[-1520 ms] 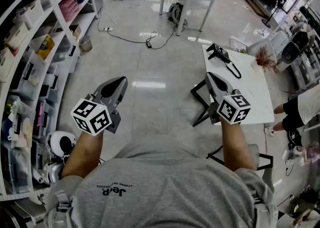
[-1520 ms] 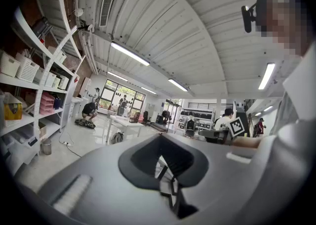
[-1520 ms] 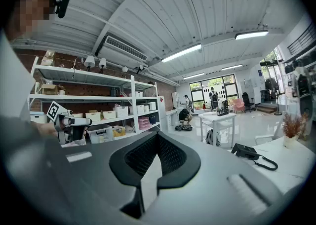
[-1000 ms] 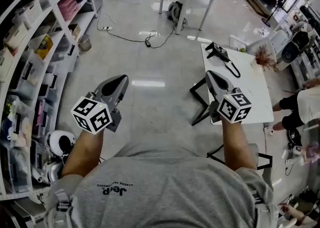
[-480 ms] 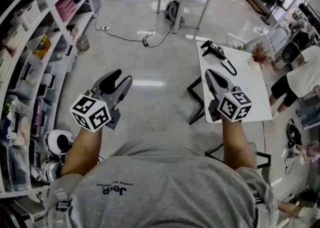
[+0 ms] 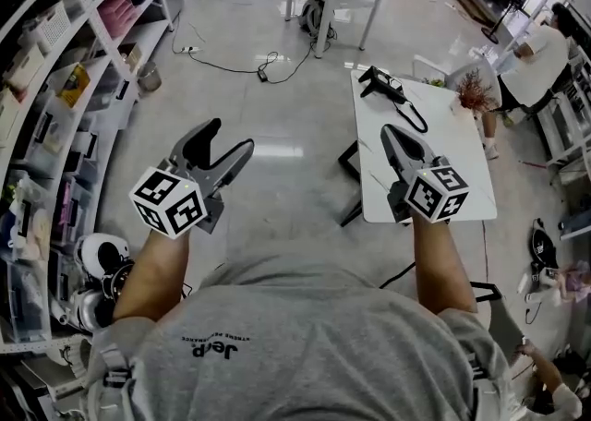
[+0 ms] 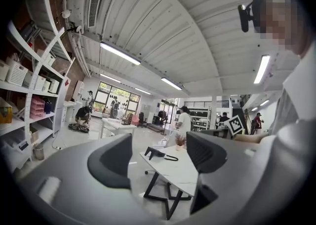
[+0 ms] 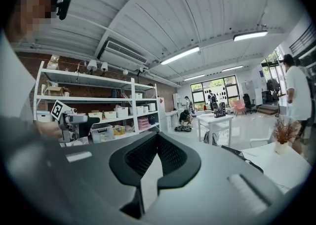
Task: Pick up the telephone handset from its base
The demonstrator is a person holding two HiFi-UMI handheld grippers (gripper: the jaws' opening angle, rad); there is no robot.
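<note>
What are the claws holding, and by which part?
Nothing. The left claw has just been opening, with nothing between its jaws; the right claw is shut and empty. The telephone sits untouched on the table.

The grey shirt (image 6: 305, 345) bears a print resembling "JeP"; its smaller line is illegible.

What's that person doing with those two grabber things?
A person holds a gripper in each hand, facing a white table with a black telephone at its far end. The left gripper has just been opening its jaws, with nothing between them. The right gripper is shut and empty. Neither touches the telephone, so nothing is picked up yet.
</note>
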